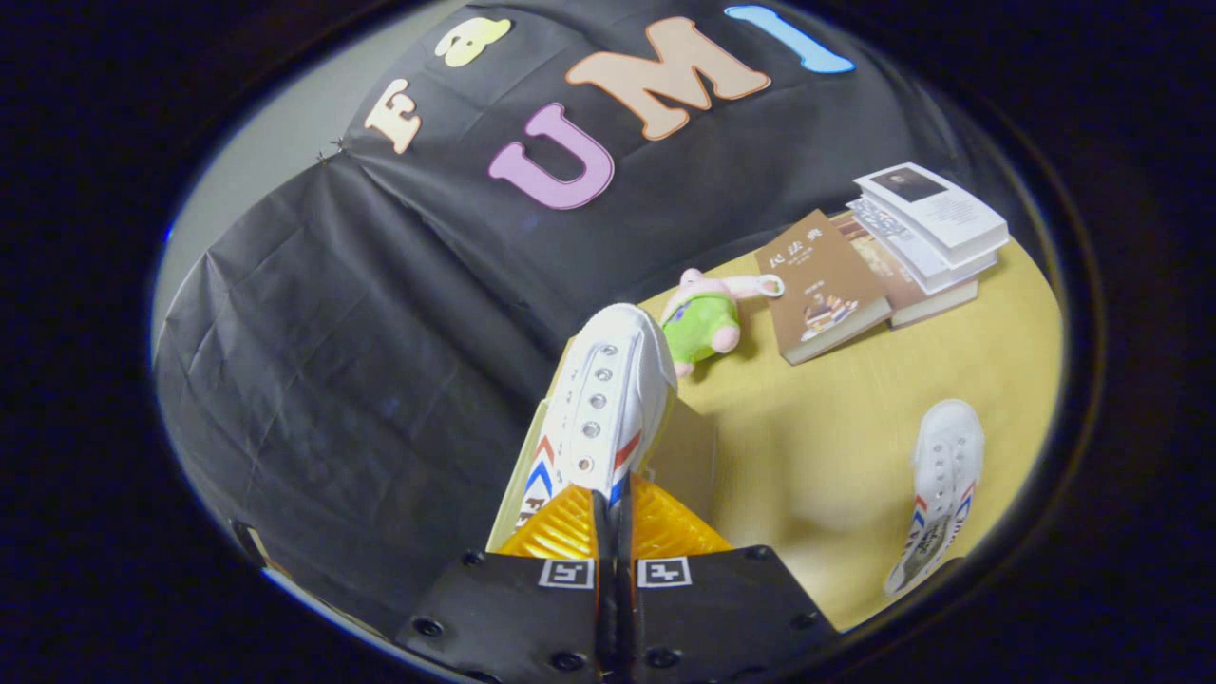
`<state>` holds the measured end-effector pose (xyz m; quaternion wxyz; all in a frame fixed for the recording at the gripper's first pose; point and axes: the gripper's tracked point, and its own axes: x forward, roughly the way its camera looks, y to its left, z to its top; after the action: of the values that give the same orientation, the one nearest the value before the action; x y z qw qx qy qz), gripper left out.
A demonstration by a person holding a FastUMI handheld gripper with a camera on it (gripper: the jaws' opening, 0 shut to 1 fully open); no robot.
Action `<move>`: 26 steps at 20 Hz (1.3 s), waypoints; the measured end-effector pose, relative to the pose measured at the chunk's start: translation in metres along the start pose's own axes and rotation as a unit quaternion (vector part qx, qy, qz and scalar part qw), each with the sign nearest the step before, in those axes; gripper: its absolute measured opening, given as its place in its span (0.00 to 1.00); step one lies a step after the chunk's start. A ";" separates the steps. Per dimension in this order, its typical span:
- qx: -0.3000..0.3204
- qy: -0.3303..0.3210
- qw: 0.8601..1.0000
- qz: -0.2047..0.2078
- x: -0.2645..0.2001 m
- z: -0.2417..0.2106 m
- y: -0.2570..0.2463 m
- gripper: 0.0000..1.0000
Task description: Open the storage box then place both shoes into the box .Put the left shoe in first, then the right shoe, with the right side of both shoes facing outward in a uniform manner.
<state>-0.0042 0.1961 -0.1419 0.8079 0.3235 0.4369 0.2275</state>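
One shoe (608, 399) pinched (upper edge) by hand-held gripper (613, 518).

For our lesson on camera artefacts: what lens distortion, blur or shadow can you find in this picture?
Gripper view: fisheye bending curves the yellow tabletop and stacked books; the white canvas shoe pinched by the fingers is fairly sharp, the second white shoe lying on the table blurs; soft shadows beside the green-clad pink plush toy.

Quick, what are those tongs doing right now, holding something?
Tongs: closed, pinching a white shoe that sticks out ahead of them.
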 end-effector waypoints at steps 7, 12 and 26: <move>-0.004 0.025 1.000 0.015 0.049 -0.033 0.037 0.03; -0.004 0.048 0.999 0.005 0.082 -0.058 0.045 0.03; -0.010 0.102 0.992 -0.072 0.153 -0.114 0.040 0.03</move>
<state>-0.0260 0.3602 -0.2455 0.7768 0.2579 0.5369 0.2046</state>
